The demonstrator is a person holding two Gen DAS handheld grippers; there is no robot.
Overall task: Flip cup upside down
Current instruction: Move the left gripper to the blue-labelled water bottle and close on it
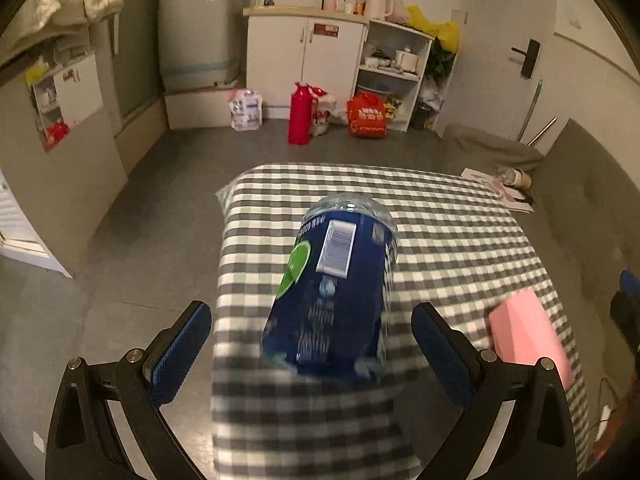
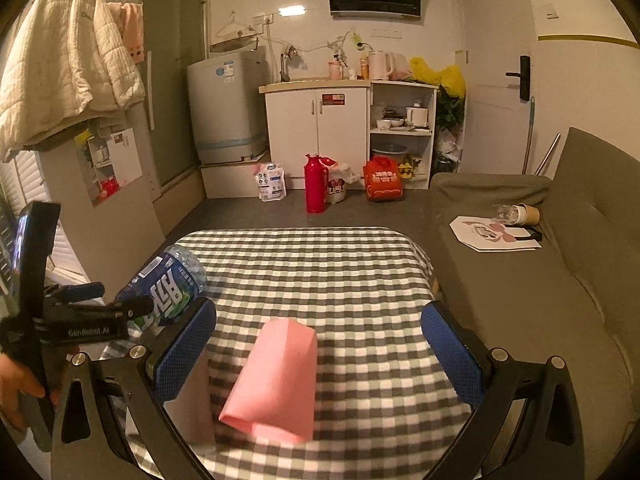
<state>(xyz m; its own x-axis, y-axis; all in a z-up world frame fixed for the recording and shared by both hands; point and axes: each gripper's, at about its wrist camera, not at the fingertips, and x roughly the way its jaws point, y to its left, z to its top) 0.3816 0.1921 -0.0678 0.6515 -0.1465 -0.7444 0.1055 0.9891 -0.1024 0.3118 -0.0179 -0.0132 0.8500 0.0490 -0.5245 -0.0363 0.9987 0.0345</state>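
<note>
One pink cup (image 2: pixel 272 380) stands mouth-down on the checked tabletop (image 2: pixel 360 280), between the two blue pads of the right claw (image 2: pixel 318 354) and touching neither. That claw is spread wide and has hold of nothing. A pale shadow or reflection stands just left of the cup, by the left pad.

One blue-labelled bottle (image 1: pixel 336 288) sits ahead of the left claw (image 1: pixel 310 344), between its two pads with clear gaps on both sides; whether it stands or lies cannot be told through the blur. This claw is also wide open and grips nothing. From here the cup (image 1: pixel 528 336) shows off to the right, beyond the right pad.

In the right wrist view the bottle (image 2: pixel 164 288) lies to the left of the right claw, beside the left claw's black frame.

Far ahead of both claws, on the floor, stand one red flask (image 2: pixel 316 184) and one red bag (image 2: pixel 382 180).
</note>
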